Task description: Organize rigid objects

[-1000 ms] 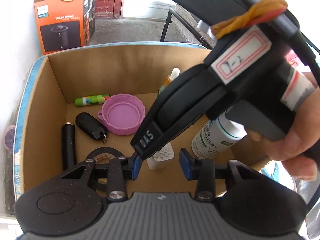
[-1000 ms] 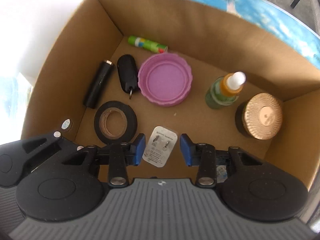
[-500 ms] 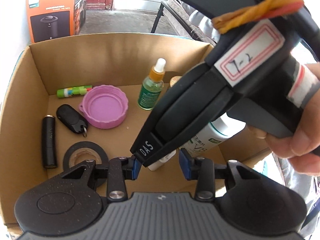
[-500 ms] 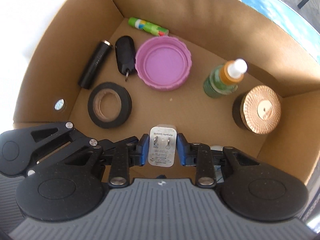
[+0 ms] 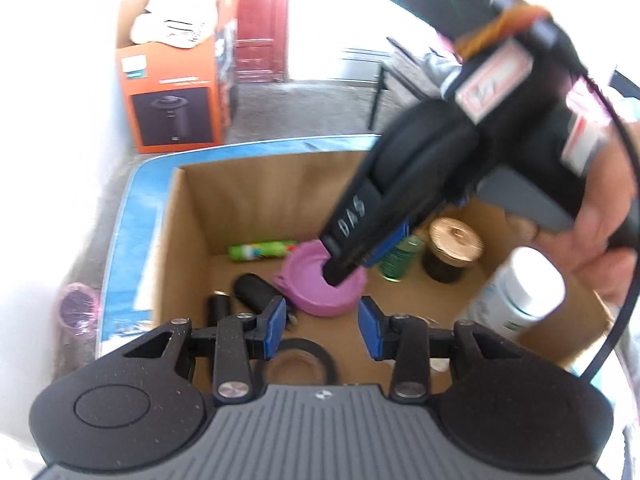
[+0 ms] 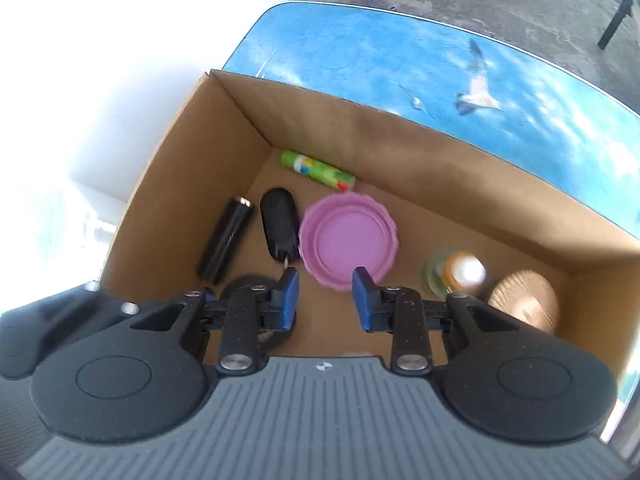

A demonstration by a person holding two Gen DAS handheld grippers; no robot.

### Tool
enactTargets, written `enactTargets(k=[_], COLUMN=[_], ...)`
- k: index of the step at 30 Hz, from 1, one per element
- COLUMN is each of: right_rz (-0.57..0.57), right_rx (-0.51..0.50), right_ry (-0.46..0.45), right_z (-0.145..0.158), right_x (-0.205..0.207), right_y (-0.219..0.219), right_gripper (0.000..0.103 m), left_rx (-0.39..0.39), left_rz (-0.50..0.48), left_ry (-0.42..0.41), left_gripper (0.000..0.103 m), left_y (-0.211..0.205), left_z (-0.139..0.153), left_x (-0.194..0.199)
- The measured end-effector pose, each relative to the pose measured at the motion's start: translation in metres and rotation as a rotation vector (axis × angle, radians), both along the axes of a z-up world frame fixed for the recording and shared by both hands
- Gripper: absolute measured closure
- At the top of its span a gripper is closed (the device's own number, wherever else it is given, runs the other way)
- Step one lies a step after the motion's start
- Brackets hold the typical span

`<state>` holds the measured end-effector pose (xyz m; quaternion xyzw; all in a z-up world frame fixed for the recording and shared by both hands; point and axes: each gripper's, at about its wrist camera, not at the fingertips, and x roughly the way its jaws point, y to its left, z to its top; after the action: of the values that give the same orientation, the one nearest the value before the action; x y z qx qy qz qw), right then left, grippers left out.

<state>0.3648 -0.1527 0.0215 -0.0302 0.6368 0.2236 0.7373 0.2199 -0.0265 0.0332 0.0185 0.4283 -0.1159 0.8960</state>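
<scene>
Left wrist view first: how are the fingers being held?

The left gripper [image 5: 322,330] is being held released, with nothing being grasped between its blue pads, and it is being pointed into the cardboard box [image 5: 188,240]. The right gripper [image 5: 337,271], being carried by a hand [image 5: 600,232], is being poised over the purple lid [image 5: 312,298]. Whether the lid is being touched cannot be told.

And the right wrist view?

Its jaws have just been closing, yet a gap is showing and nothing is being pinched between them.

Where are the objects being kept?

Inside the box. From the lid, the green tube [image 6: 318,170] is being seen at twelve o'clock, the black key fob [image 6: 280,224] at nine, the black cylinder [image 6: 226,236] beyond it, the dropper bottle [image 6: 452,272] at four, and the gold-lidded jar [image 6: 524,300] further out. In the left view the tape roll [image 5: 304,350] is being half hidden at six o'clock, and a white bottle [image 5: 520,296] is being shown blurred at three.
</scene>
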Motion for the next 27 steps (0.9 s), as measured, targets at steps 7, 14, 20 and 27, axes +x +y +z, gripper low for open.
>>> enactTargets(k=[7, 14, 20, 27], right_rz=[0.027, 0.032, 0.039, 0.046], right_rx=[-0.032, -0.052, -0.057, -0.071], right_ry=[0.056, 0.089, 0.121, 0.146], right_z=[-0.037, -0.050, -0.052, -0.054], right_x=[0.014, 0.019, 0.015, 0.007], right_y=[0.018, 0.019, 0.012, 0.007], right_gripper=[0.086, 0.086, 0.085, 0.085], left_rx=[0.031, 0.004, -0.012, -0.012], left_rz=[0.029, 0.019, 0.002, -0.017], left_ry=[0.041, 0.083, 0.100, 0.105], left_gripper=[0.062, 0.062, 0.061, 0.061], left_y=[0.001, 0.004, 0.001, -0.005], left_z=[-0.008, -0.015, -0.015, -0.017], left_x=[0.023, 0.030, 0.025, 0.019])
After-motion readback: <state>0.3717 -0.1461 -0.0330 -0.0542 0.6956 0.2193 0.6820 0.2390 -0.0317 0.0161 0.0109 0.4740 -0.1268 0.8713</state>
